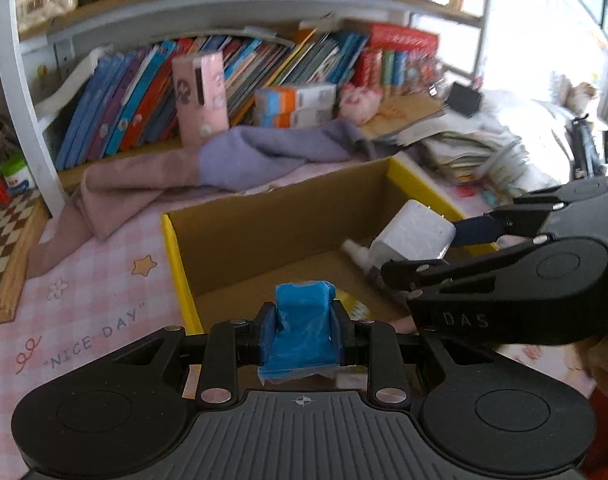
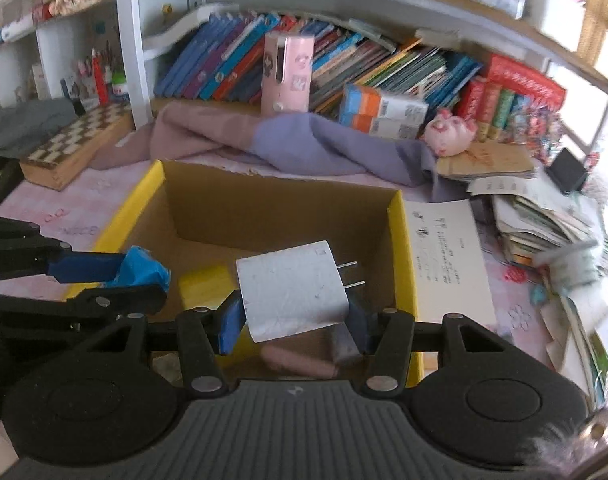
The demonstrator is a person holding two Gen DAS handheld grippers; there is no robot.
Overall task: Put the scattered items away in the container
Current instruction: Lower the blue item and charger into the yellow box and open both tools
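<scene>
A cardboard box with yellow edges (image 1: 175, 248) (image 2: 404, 248) sits on the pink desk mat. My left gripper (image 1: 304, 332) is shut on a blue wrapped packet (image 1: 301, 328) over the box's near edge; that packet shows at the left of the right wrist view (image 2: 143, 270). My right gripper (image 2: 293, 320) is shut on a white plug charger (image 2: 291, 292) with two prongs, held over the box; it shows in the left wrist view (image 1: 414, 234). Inside the box lie a small white bottle (image 1: 356, 252), a yellow item (image 2: 205, 284) and a pink stick (image 2: 299, 362).
Pink and purple cloths (image 1: 231, 160) lie behind the box. Behind them stand a shelf of books (image 2: 223, 64), a pink case (image 2: 285, 76) and a pig plush (image 2: 450, 132). A chessboard (image 2: 71, 140) lies left. Papers (image 2: 448, 260) and stacked books (image 2: 544, 220) lie right of the box.
</scene>
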